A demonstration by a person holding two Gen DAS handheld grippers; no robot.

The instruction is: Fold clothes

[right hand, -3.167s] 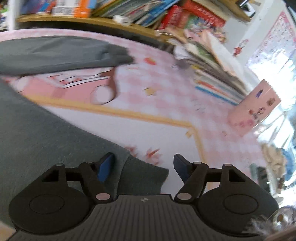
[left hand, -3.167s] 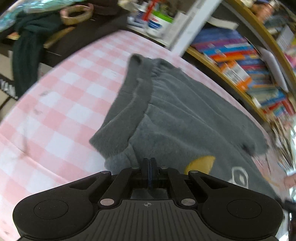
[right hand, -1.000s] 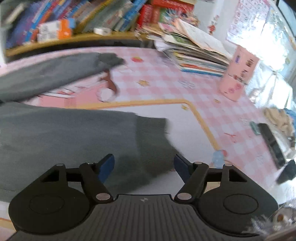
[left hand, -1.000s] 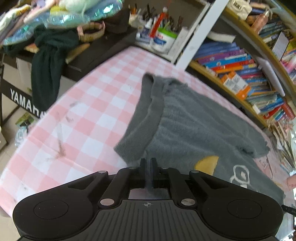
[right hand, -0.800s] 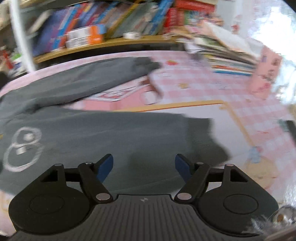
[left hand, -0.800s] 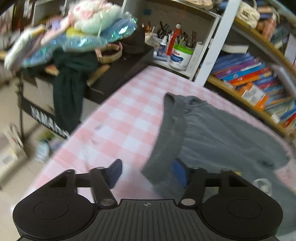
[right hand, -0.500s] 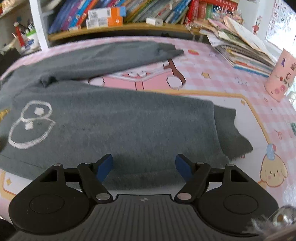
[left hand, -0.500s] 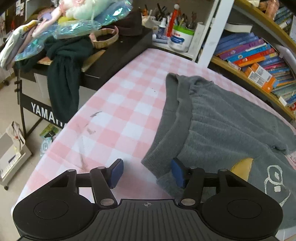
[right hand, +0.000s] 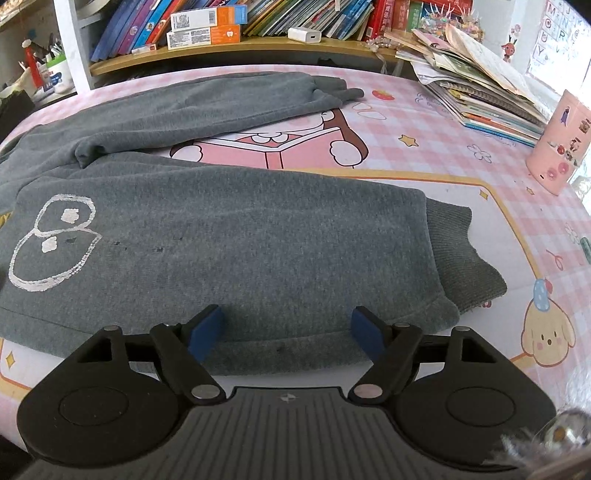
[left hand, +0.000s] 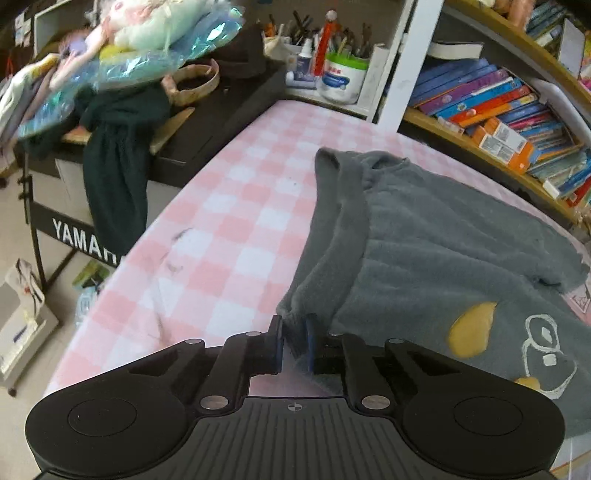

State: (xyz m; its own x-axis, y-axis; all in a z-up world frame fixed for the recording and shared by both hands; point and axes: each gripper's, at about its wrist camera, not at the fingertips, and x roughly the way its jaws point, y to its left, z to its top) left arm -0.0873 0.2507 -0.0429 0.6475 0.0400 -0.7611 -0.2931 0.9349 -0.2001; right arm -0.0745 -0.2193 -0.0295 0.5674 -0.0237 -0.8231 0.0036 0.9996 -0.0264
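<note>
Grey fleece trousers (left hand: 424, 240) lie spread on the pink checked tablecloth (left hand: 236, 206), with the waistband (left hand: 340, 206) toward the left. My left gripper (left hand: 294, 345) is closing on the waistband's near corner, and the fabric sits pinched between its pads. In the right wrist view the near leg (right hand: 240, 240) carries a white outline print and ends in a ribbed cuff (right hand: 458, 251). The far leg (right hand: 207, 107) lies behind it. My right gripper (right hand: 288, 328) hovers over the near leg's lower edge, its jaws opening wide with no fabric pressed between them.
Bookshelves (right hand: 207, 22) run along the table's far side. A stack of books (right hand: 480, 85) and a pink cup (right hand: 557, 147) stand at the right. Left of the table edge is a black stand with a dark green garment (left hand: 114, 173) and a pen pot (left hand: 341, 77).
The left jaws opened beside the waistband corner, then closed on it. The right gripper shifted left from the cuff end toward the middle of the near leg and its jaws widened slightly.
</note>
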